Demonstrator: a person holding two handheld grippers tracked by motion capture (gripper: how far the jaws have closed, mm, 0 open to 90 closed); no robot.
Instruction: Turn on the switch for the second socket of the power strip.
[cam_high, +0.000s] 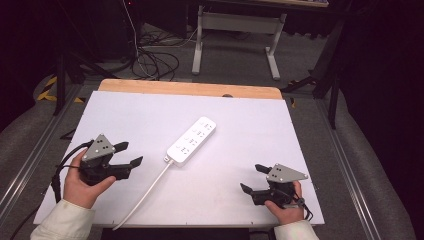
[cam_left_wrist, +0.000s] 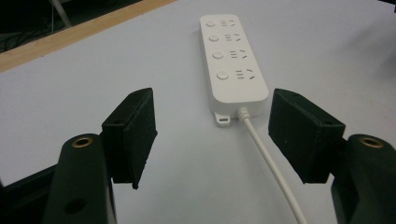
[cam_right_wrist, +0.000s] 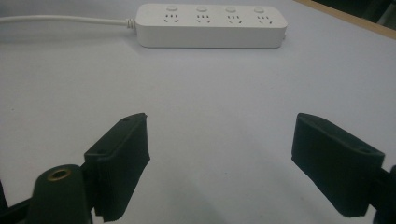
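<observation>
Holding both grippers spread and empty over the white table, I see the power strip untouched, ahead of the left gripper fingers and well beyond the right gripper fingers, so everything seemingly remains undone.

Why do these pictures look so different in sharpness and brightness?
High view: the white table is brightly lit, the room behind falls dark. Left gripper view: the power strip is fairly sharp, the near black jaws soft. Right gripper view: dimmer and bluish, with a faint shadow under the strip.
</observation>
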